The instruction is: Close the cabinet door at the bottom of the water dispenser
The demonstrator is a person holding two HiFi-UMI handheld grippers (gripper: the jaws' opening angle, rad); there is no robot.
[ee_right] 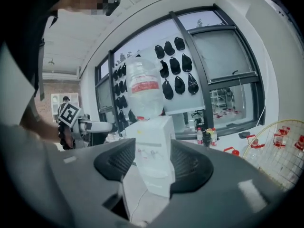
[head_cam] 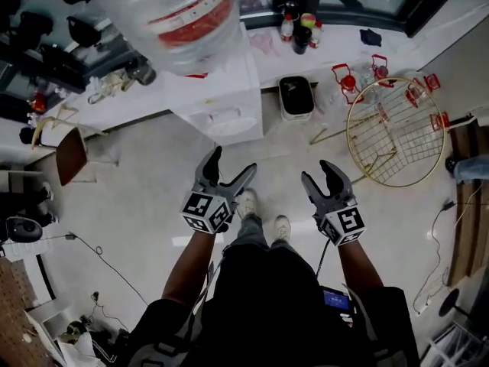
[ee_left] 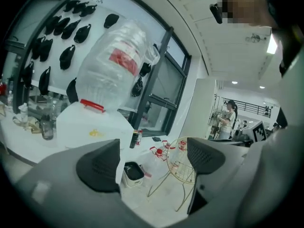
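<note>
While the person stands on the pale floor point(head_cam: 153, 197) with both arms out, the left gripper point(head_cam: 231, 163) is held up before the body, its jaws wide apart with only air between them; its own view shows the water dispenser point(head_cam: 218, 98) off to the left behind one jaw. The dispenser stands ahead of the grippers and well apart from both, a white box with a big clear bottle point(head_cam: 179, 14) upended on top. The cabinet door point(ee_right: 140, 196) is at its foot; from above it is hidden, and in the right gripper view it shows only as a flat grey panel low between the jaws, so I cannot tell whether it sits fully shut. A small black-and-white bin point(head_cam: 296, 96) stands just right of the dispenser. The right gripper point(head_cam: 315, 170) is raised level with the left, its jaws parted and clamped on nothing, framing the far-off dispenser; further right a round gold wire rack point(head_cam: 397, 132) lies on the floor.
</note>
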